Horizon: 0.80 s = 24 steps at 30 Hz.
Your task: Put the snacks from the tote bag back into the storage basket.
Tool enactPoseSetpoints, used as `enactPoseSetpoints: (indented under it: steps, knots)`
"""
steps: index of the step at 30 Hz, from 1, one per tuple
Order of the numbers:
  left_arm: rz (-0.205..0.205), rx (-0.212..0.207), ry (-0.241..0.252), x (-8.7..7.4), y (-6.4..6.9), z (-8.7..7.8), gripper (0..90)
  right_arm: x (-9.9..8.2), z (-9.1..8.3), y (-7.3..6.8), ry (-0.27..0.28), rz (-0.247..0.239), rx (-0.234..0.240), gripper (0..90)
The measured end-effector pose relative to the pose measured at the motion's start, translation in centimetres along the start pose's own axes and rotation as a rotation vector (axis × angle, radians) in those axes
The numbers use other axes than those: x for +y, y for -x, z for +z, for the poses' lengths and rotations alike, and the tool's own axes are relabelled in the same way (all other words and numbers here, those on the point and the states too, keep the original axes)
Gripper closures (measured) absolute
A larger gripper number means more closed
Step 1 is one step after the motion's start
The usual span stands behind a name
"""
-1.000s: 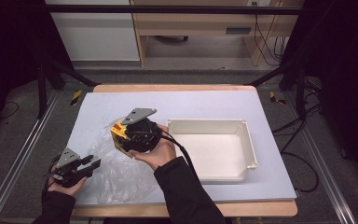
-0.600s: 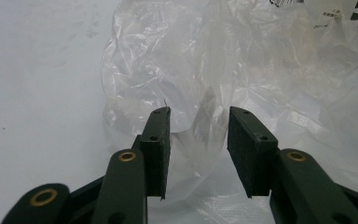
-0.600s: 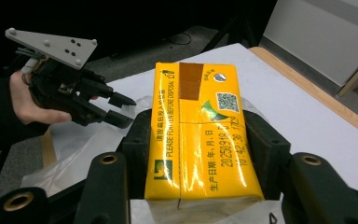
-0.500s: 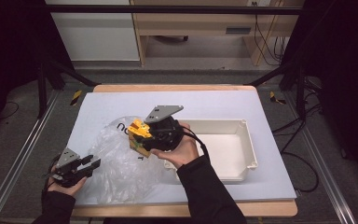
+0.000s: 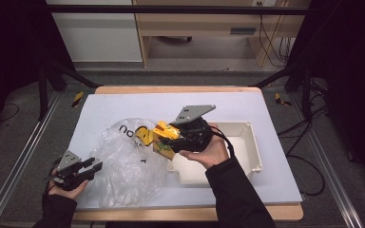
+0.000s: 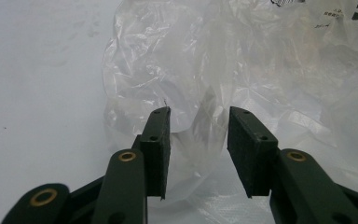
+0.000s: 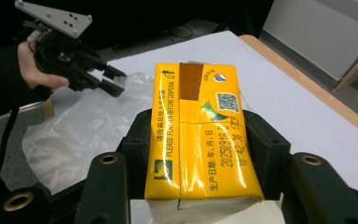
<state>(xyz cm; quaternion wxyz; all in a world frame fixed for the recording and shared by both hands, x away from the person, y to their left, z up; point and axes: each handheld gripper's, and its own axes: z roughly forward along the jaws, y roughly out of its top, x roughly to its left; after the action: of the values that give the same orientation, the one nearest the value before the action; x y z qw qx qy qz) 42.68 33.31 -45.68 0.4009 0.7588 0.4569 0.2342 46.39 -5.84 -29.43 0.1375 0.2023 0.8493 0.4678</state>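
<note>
Right tool (image 7: 196,154) clenches a yellow packet (image 7: 200,135) above the counter (image 5: 275,123), between the clear plastic bag (image 5: 123,161) and the white tray (image 5: 247,142); the tray's visible part looks bare. Left tool (image 6: 198,149) rests released at the bag's edge.

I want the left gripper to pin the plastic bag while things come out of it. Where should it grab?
A guess: take the crumpled fold of the plastic bag rising just ahead of the left gripper, coming in low from the person's side. That ridge stands up between the open jaws; the flatter film around it offers nothing to pinch.
</note>
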Motion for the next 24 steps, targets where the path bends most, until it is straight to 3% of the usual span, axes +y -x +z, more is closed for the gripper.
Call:
enactPoseSetpoints:
  steps: [14, 24]
  knots:
    - [-0.001, 0.002, -0.003, 0.0, -0.1, 0.0, 59.5, -3.3, -2.5, 2.1, -0.028, -0.018, 0.009, 51.0]
    - [0.002, 0.003, -0.004, 0.1, -0.1, 0.1, 59.4, -4.8, -2.8, 3.3, -0.058, -0.047, 0.056, 51.0]
